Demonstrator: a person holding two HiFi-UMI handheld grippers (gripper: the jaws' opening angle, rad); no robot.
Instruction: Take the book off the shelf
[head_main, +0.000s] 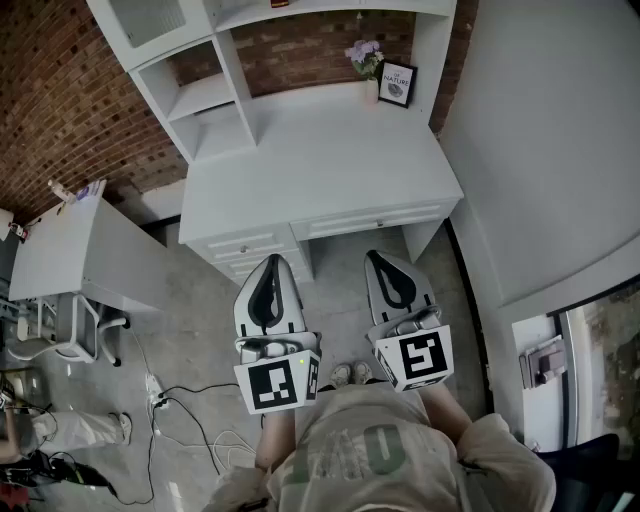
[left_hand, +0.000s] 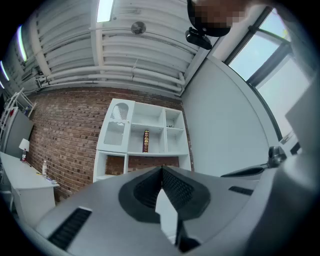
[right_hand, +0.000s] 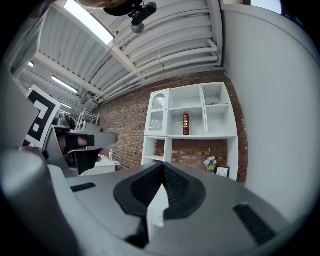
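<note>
A dark red book with gold bands (left_hand: 146, 140) stands upright in the middle upper compartment of the white shelf unit (left_hand: 172, 150), far ahead of both grippers. The right gripper view shows the same book (right_hand: 186, 123) in that compartment. My left gripper (head_main: 270, 263) is held out in front of the desk, shut and empty, its jaws meeting at the tip (left_hand: 162, 169). My right gripper (head_main: 376, 256) is beside it, also shut with nothing between the jaws (right_hand: 162, 165). Both point toward the shelf and stay well short of it.
A white desk (head_main: 320, 160) with drawers stands under the shelf unit. On it are a vase of flowers (head_main: 365, 58) and a framed picture (head_main: 397, 83). A second white table (head_main: 80, 250) is at the left, cables (head_main: 180, 415) lie on the floor, and a white wall (head_main: 560, 150) is at the right.
</note>
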